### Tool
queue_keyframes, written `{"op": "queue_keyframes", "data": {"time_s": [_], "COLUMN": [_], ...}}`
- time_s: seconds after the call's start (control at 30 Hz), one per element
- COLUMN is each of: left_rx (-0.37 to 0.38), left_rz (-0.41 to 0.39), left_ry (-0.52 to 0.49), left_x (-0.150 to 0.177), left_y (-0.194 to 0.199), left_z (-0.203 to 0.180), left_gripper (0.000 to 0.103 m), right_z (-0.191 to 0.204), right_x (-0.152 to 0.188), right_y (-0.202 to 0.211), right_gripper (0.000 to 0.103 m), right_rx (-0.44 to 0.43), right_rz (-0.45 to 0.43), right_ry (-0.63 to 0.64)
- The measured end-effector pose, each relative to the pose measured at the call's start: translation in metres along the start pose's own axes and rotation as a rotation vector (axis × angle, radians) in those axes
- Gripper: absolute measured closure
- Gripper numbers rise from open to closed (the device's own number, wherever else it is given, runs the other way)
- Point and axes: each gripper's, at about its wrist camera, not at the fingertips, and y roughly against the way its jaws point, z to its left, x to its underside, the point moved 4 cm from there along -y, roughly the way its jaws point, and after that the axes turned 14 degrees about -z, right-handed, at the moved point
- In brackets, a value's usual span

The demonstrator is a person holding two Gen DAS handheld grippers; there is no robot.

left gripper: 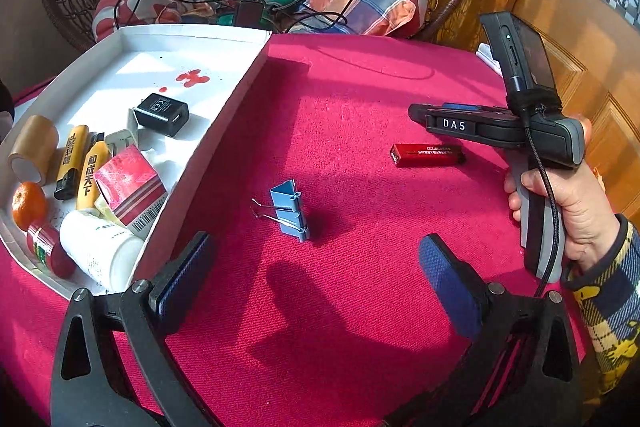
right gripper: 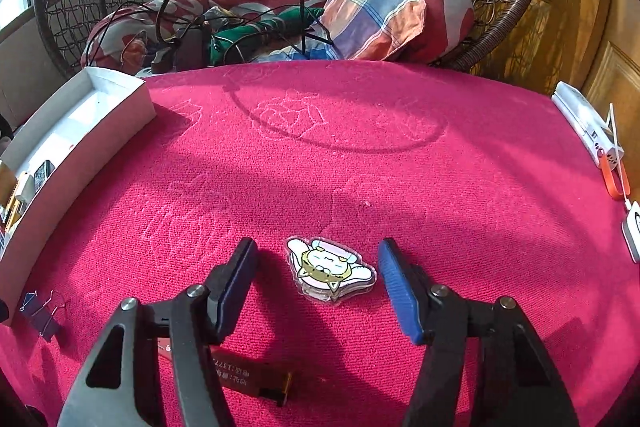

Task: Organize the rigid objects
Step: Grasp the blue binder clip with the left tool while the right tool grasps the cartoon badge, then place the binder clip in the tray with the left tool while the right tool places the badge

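Left gripper (left gripper: 316, 267) hangs with jaws wide apart above the red tablecloth (left gripper: 360, 99), and a blue binder clip (left gripper: 289, 210) stands just ahead, beside the white tray (left gripper: 224, 107) at the table's left edge. Right gripper (right gripper: 318, 283) is open too, jaws flanking a flat cartoon charm (right gripper: 330, 269) without touching it. A red lighter (left gripper: 426, 155) lies apart, mid-table.

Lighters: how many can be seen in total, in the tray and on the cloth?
3. Two yellow lighters lie side by side in the white tray; one red lighter lies on the red cloth. Others may be hidden in the tray.
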Motion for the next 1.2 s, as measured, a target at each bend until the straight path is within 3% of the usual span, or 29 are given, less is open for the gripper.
{"op": "queue_keyframes", "data": {"time_s": [0.03,0.17,0.27,0.33,0.37,0.4,0.67,0.7,0.9,1.2], "left_rx": [-0.002,-0.014,-0.047,-0.074,-0.052,-0.028,0.03,0.034,0.06,0.093], "left_rz": [0.006,0.031,0.031,0.017,0.016,0.035,0.001,-0.005,-0.042,-0.097], "left_ry": [0.003,-0.013,-0.074,-0.114,-0.119,-0.109,-0.148,-0.149,-0.149,-0.063], "left_x": [0.0,-0.002,-0.007,-0.01,-0.01,-0.008,0.004,0.003,-0.005,-0.013], "left_y": [-0.003,-0.018,-0.033,-0.039,-0.04,-0.042,-0.026,-0.024,-0.009,0.016], "left_z": [0.002,0.001,-0.003,-0.003,-0.005,-0.005,-0.018,-0.02,-0.026,-0.011], "left_gripper": [0.001,0.001,0.008,0.022,0.051,0.073,0.073,0.084,0.086,0.089], "right_z": [0.0,-0.003,-0.009,-0.01,-0.01,-0.009,-0.009,-0.009,-0.018,-0.02], "right_x": [0.001,0.01,0.012,0.011,0.011,0.011,0.011,0.011,0.012,0.019], "right_y": [0.002,0.013,0.016,0.016,0.016,0.016,0.016,0.017,0.021,0.048], "right_gripper": [0.062,0.062,0.062,0.062,0.062,0.062,0.062,0.062,0.062,0.062], "right_rx": [-0.007,-0.034,-0.051,-0.056,-0.054,-0.053,-0.056,-0.051,-0.04,-0.053], "right_rz": [-0.002,-0.007,-0.012,-0.012,-0.012,-0.012,-0.015,-0.017,-0.028,-0.074], "right_ry": [0.0,-0.027,-0.073,-0.084,-0.082,-0.08,-0.096,-0.096,-0.145,-0.196]}}
